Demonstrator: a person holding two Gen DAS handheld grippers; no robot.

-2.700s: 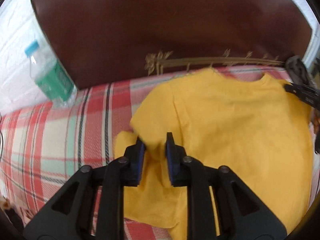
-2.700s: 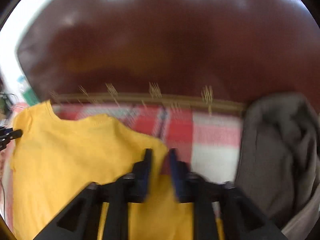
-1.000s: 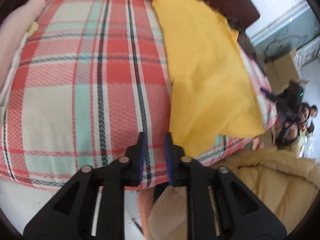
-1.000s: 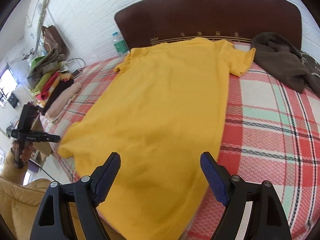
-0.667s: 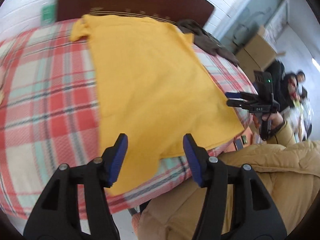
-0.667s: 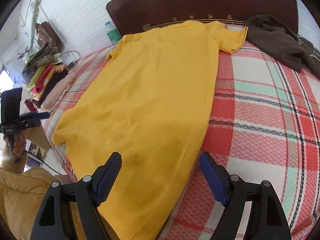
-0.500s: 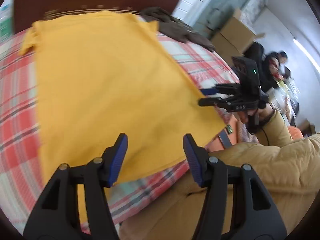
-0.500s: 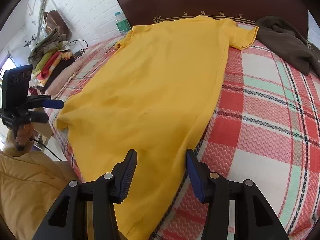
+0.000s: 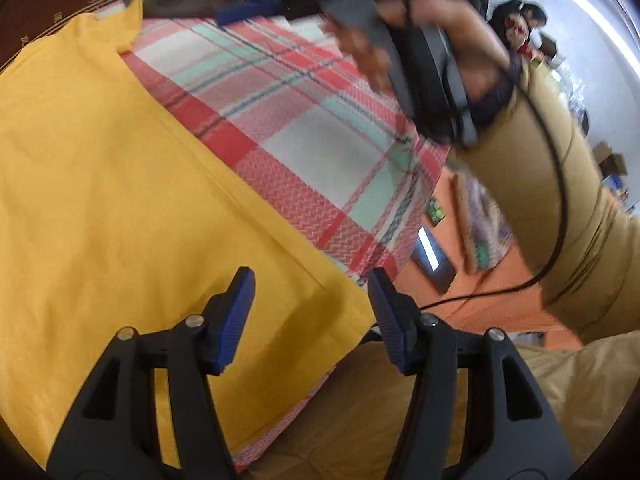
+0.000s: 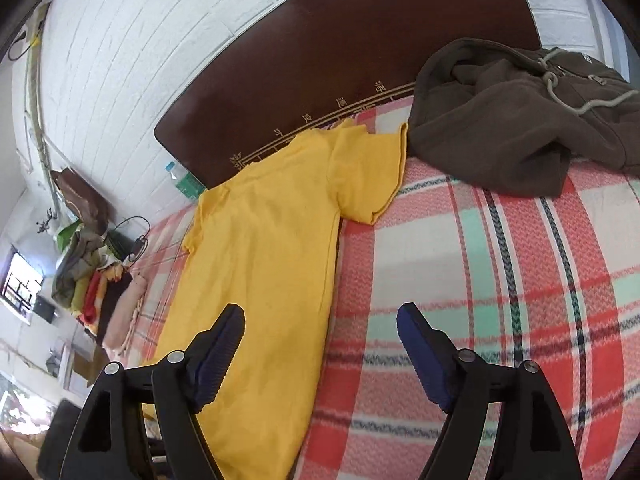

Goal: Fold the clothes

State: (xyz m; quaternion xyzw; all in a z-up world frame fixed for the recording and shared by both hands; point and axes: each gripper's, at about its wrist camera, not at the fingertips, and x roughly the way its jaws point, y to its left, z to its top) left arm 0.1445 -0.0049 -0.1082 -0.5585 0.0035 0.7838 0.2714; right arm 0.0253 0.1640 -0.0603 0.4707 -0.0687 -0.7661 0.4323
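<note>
A yellow T-shirt (image 9: 120,160) lies spread flat on the plaid bed sheet (image 9: 312,128), collar toward the headboard. My left gripper (image 9: 311,276) is open just above the shirt's near right hem corner, with cloth under the gap and nothing pinched. In the right wrist view the T-shirt (image 10: 272,248) runs from the headboard toward me. My right gripper (image 10: 320,312) hovers over its right side edge with jaws opening. One finger is over the shirt, the other over the sheet (image 10: 480,280), and nothing is gripped. A hand (image 9: 460,36) carries that gripper at the upper right.
A brown hoodie (image 10: 500,120) lies bunched at the bed's far right by the dark headboard (image 10: 320,80). A water bottle (image 10: 184,182) stands at the far left corner. Folded clothes (image 10: 96,292) are stacked left of the bed. A tan sleeve (image 9: 540,200) and cable cross the right.
My left gripper swung right along the hem to the shirt's right corner, and its jaws went from nearly shut to open. The right gripper narrowed, widened again, and shifted to the shirt's right edge.
</note>
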